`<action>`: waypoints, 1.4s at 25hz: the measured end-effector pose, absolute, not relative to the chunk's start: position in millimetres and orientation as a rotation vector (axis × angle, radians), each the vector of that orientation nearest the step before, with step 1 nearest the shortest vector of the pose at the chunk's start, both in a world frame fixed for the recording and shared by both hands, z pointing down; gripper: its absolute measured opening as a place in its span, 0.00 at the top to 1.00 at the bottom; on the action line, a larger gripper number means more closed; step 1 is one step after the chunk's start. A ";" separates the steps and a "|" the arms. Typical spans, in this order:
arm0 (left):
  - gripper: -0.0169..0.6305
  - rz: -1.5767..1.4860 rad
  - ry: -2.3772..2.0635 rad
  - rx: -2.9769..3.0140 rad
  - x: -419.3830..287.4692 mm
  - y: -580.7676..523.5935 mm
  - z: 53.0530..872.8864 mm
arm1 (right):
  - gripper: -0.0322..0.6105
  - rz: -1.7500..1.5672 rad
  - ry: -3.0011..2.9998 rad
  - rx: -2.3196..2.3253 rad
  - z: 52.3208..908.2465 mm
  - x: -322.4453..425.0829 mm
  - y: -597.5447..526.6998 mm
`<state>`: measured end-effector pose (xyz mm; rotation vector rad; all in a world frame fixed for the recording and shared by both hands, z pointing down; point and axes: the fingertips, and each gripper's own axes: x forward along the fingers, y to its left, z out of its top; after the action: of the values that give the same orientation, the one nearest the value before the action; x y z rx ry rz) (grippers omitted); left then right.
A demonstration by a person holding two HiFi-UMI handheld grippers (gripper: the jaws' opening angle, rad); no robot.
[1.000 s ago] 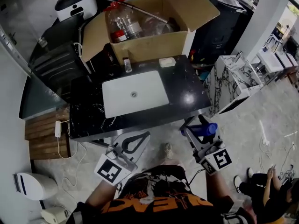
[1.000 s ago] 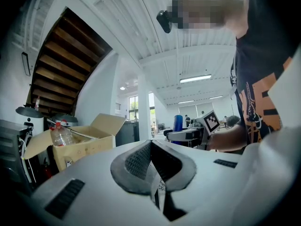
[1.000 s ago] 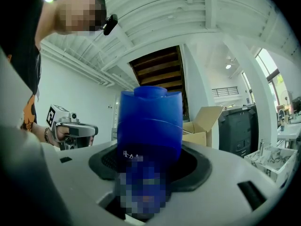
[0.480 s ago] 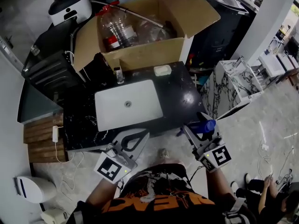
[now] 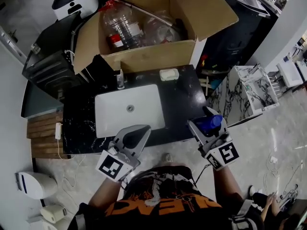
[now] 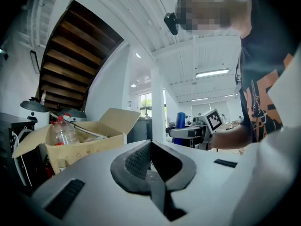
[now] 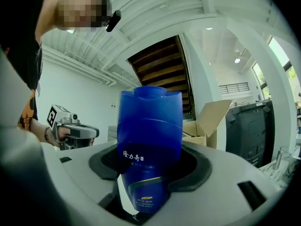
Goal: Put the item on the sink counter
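Observation:
In the head view a black marble sink counter (image 5: 187, 104) carries a white basin (image 5: 128, 110). My right gripper (image 5: 204, 119) hovers at the counter's front right edge, shut on a blue plastic bottle (image 5: 211, 124). The right gripper view shows that bottle (image 7: 149, 121) standing upright between the pads of the right gripper (image 7: 149, 166), cap up. My left gripper (image 5: 139, 131) hangs at the counter's front edge below the basin. Seen in its own view, the left gripper (image 6: 150, 147) has its pads together and nothing between them.
An open cardboard box (image 5: 144, 56) with clear plastic bottles (image 5: 120, 28) stands behind the counter. A soap dish (image 5: 169, 74) and a small bottle (image 5: 120, 82) sit at the counter's back edge. A marble-patterned cabinet (image 5: 249, 92) is at right, a wooden board (image 5: 45, 138) at left.
Both grippers have come closer to the counter's front edge. The right one still carries the blue bottle and now overlaps the front right corner.

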<state>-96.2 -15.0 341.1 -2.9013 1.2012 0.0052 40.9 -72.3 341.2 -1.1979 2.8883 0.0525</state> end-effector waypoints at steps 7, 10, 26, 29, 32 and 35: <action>0.95 0.008 1.252 -2.886 -66.5 -62.9 352.3 | 0.51 0.043 2.922 -1.146 355.7 59.6 -122.2; 0.95 -0.010 1.301 -2.857 -58.3 -86.0 367.3 | 0.51 0.037 2.940 -1.121 364.5 65.5 -142.5; 0.95 0.023 1.404 -2.847 -37.8 -148.2 432.5 | 0.51 0.029 3.022 -1.087 440.1 60.6 -226.3; 0.95 0.071 1.487 -2.863 -48.4 -164.3 444.0 | 0.51 0.026 3.051 -1.127 461.3 58.2 -241.9; 0.95 0.032 1.501 -2.833 -48.2 -166.7 443.0 | 0.51 0.025 3.076 -1.157 486.3 56.9 -255.8; 0.95 0.012 1.463 -2.810 -41.7 -159.8 435.5 | 0.51 0.006 3.087 -1.205 512.6 57.0 -272.3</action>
<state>-41.7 -159.8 435.5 -2.8098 1.4633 0.0125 57.0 -272.3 512.6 -1.2053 3.0867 0.0062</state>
